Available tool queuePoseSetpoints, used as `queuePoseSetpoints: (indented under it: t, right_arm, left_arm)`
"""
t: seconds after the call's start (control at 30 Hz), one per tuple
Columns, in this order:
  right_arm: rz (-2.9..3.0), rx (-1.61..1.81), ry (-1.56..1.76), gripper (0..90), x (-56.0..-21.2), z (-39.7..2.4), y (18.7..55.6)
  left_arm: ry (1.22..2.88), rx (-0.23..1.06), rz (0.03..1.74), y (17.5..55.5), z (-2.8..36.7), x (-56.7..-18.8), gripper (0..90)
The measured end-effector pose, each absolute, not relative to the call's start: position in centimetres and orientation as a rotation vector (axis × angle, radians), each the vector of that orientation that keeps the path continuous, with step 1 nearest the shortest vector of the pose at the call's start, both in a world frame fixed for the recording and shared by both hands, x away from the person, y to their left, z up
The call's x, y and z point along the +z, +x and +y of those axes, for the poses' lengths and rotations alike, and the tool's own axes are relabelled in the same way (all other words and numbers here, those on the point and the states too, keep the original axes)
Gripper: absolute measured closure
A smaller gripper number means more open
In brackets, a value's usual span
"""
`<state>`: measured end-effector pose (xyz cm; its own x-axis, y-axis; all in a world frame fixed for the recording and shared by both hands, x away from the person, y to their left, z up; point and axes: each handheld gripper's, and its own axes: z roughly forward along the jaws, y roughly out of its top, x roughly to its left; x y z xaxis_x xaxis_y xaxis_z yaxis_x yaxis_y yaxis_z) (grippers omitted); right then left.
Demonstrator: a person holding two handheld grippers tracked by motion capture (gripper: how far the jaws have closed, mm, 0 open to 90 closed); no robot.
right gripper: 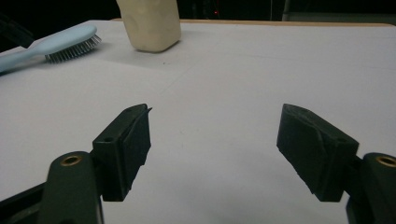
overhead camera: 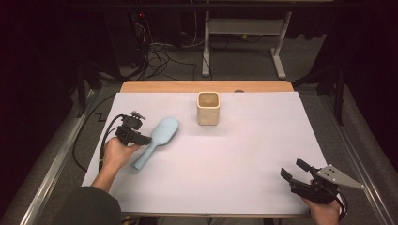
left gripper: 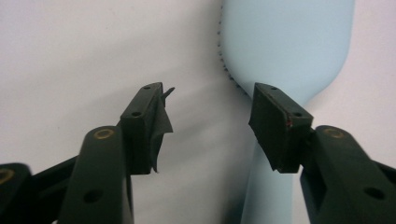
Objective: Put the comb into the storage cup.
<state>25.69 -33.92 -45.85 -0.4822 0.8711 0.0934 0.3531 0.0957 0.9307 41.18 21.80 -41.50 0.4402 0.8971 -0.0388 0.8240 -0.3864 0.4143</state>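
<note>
On the white table sheet (overhead camera: 244, 159) by my left gripper (overhead camera: 141, 137) lies the pale blue hairbrush (overhead camera: 157, 140), bristles down. Jaws apart, gripping nothing. It looks light, stiff, smooth plastic; I'd take the narrow handle near its neck.

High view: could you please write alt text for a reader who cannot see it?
A light blue hairbrush lies on a white table, with the left tool open beside its handle. A cream square cup stands farther back. The right tool rests open near the front right corner.
</note>
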Motion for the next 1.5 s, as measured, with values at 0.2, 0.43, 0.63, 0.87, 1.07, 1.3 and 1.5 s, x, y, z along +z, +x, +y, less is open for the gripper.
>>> queuePoseSetpoints:
  t: [0.2, 0.43, 0.63, 0.87, 1.07, 1.3, 1.5]
  right_arm:
    - [1.888, 1.379, 1.197, 26.7, -45.8, -33.9, 25.7]
    - [1.892, 1.377, 1.2, 26.7, -45.8, -33.9, 25.6]
    - [1.889, 1.378, 1.197, 26.7, -45.8, -33.8, 25.6]
    - [1.893, 1.377, 1.2, 26.7, -45.8, -33.9, 25.6]
    - [1.89, 1.377, 1.201, 26.7, -45.8, -33.8, 25.7]
    - [1.89, 1.38, 1.199, 26.7, -45.8, -33.8, 25.7]
    - [1.887, 1.386, 1.197, 26.7, -45.8, -33.9, 25.7]
  left_arm:
    - [2.31, 0.253, 1.429, 40.3, 21.4, -41.4, 42.5]
    - [2.318, 0.229, 1.393, 39.5, 20.7, -41.9, 40.5]
    - [2.335, 0.219, 1.382, 39.2, 20.1, -42.5, 40.1]
    - [2.35, 0.207, 1.392, 39.1, 19.7, -43.5, 40.8]
    - [2.37, 0.215, 1.391, 39.1, 19.2, -43.9, 43.3]
    - [2.367, 0.216, 1.409, 39.4, 19.0, -44.3, 47.4]
    - [2.371, 0.232, 1.413, 39.7, 18.9, -44.5, 52.6]
